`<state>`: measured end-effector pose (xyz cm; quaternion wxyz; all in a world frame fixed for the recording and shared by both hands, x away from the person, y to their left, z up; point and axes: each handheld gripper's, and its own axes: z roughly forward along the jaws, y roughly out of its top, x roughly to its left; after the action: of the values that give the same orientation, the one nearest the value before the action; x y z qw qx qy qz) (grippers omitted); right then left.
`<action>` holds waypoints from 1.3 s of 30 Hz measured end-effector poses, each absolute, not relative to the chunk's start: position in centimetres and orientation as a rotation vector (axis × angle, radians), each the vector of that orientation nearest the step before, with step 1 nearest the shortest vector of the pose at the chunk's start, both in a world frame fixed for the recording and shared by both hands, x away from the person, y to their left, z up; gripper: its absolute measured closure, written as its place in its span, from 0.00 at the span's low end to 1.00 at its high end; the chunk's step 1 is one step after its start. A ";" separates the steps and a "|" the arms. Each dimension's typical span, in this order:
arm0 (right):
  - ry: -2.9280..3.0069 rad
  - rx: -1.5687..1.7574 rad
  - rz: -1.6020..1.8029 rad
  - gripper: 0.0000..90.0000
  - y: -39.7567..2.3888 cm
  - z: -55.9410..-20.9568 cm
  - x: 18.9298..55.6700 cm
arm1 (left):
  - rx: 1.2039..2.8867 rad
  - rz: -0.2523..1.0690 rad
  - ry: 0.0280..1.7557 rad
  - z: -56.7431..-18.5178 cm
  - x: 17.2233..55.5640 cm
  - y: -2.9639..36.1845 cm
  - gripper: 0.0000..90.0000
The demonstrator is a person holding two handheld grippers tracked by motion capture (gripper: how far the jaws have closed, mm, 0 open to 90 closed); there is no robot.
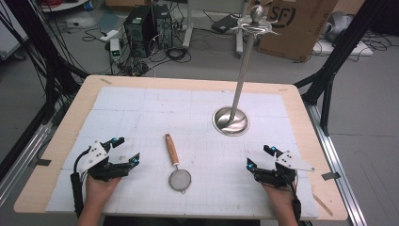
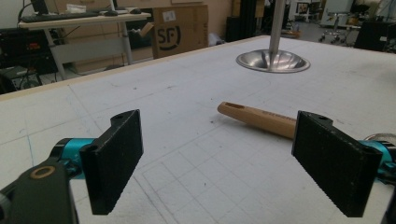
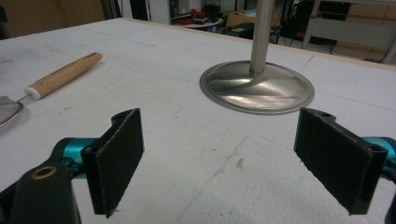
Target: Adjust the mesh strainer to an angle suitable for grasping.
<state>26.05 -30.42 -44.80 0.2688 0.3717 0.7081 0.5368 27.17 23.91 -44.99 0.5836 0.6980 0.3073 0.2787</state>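
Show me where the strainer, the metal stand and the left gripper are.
strainer (image 1: 180,179), high view, on its mesh bowl.
metal stand (image 1: 230,121), high view, on its round base.
left gripper (image 1: 126,151), high view, midway between its open fingers.

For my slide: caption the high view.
Open left gripper and right gripper flank a wooden-handled strainer before a steel stand.

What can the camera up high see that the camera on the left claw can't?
High view alone: the stand's hooked top with its ball, the strainer's mesh bowl, both hands, the right claw, and the whole table.

Left claw view alone: a close look at its own two black jaws, standing wide apart with nothing between them, and a desk with a keyboard behind the table.

Both: the strainer's wooden handle, the stand's shiny round base, the cardboard box.
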 end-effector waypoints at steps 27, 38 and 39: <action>1.929 1.002 1.410 0.17 -30.1 -44.8 26.1 | 1.695 0.668 0.723 -44.9 27.4 23.2 0.21; 1.934 0.999 1.404 0.17 -30.1 -44.8 26.2 | 1.756 0.596 0.718 -43.6 28.2 20.8 0.24; 1.933 0.997 1.403 0.17 -30.1 -44.8 26.1 | 1.766 0.577 0.744 -43.6 28.5 20.4 0.25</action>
<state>26.14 -30.08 -44.79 0.2730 0.3705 0.7185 0.5215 28.46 20.39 -43.61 0.5397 0.7429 0.3129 0.2426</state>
